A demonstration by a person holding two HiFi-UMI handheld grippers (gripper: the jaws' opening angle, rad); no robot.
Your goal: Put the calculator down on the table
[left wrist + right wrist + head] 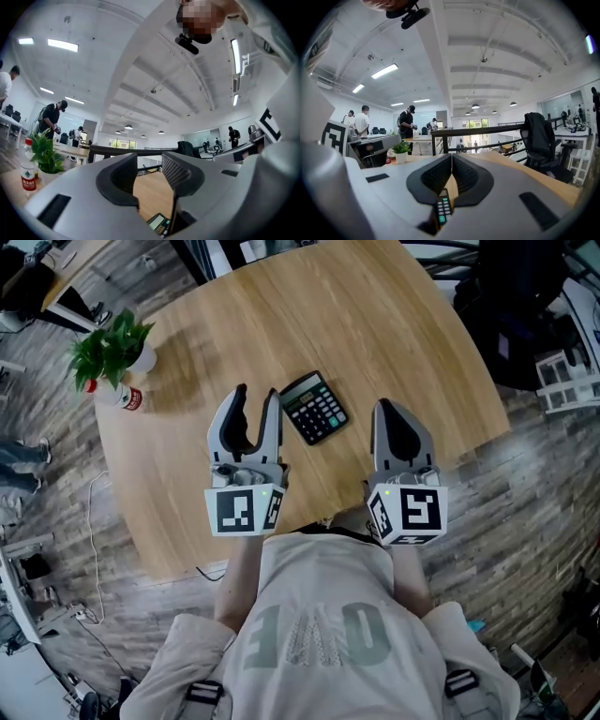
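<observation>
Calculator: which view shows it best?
Head view: the whole calculator lies unobstructed on the table. Left gripper view shows only its corner; right gripper view, a sliver of keys.

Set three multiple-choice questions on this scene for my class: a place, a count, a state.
1. Where is the calculator? A on the table; B on the floor; C in a pot.
2. How many potted plants stand on the table? A one; B two; C three.
3. The left gripper has its jaws: A shut on the calculator; B open and empty; C shut on a pen.
Answers: 1 A, it lies flat on the wood. 2 A, only one stands near the edge. 3 B, nothing sits between the spread jaws.
</observation>
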